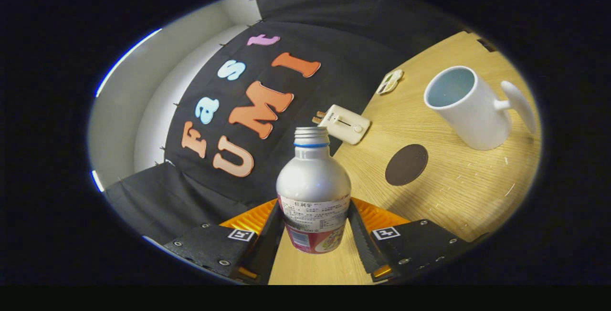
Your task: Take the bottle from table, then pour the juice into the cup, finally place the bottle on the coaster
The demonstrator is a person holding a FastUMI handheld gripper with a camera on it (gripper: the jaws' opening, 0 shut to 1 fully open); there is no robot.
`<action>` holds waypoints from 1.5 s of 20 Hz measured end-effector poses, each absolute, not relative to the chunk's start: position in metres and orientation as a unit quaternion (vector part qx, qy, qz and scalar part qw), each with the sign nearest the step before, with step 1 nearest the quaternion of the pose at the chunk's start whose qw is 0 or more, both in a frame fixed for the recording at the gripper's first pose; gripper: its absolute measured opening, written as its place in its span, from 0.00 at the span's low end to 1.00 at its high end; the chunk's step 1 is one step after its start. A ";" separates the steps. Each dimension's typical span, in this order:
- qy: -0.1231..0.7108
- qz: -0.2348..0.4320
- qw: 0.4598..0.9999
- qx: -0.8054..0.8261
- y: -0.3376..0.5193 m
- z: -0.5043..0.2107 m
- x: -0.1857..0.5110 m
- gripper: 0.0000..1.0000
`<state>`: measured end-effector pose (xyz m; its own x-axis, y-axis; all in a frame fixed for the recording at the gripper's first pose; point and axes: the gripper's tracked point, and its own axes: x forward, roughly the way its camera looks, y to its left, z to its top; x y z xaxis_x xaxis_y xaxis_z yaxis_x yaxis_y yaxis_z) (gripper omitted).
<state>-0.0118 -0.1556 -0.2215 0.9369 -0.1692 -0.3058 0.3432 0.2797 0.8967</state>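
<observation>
hand-held gripper [313, 234]: fingers clamped on the bottle's lower body, one pad on each side at label height. Low grip likely chosen to keep the neck free for pouring.
bottle [313, 187]: held between the fingers, cap off, mouth open, neck pointing ahead. Base looked clear of the surface, so it read as lifted, though contact was hard to rule out.
cup [470, 108]: white mug, beyond the fingers, toward the far edge of the surface [458, 191]. Looked empty; its lean is probably the tilted view.
coaster [406, 164]: dark disc, bare, between bottle and cup, apart from both. Sensible drop spot after the pour.
clutter: white switch box [344, 124] and a small card [390, 81] near the surface's edge by the cloth wall, out of the pour path.
step: judged as take done, pour not started.
</observation>
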 end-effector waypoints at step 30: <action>-0.049 -0.239 0.584 0.774 -0.234 -0.221 -0.028 0.74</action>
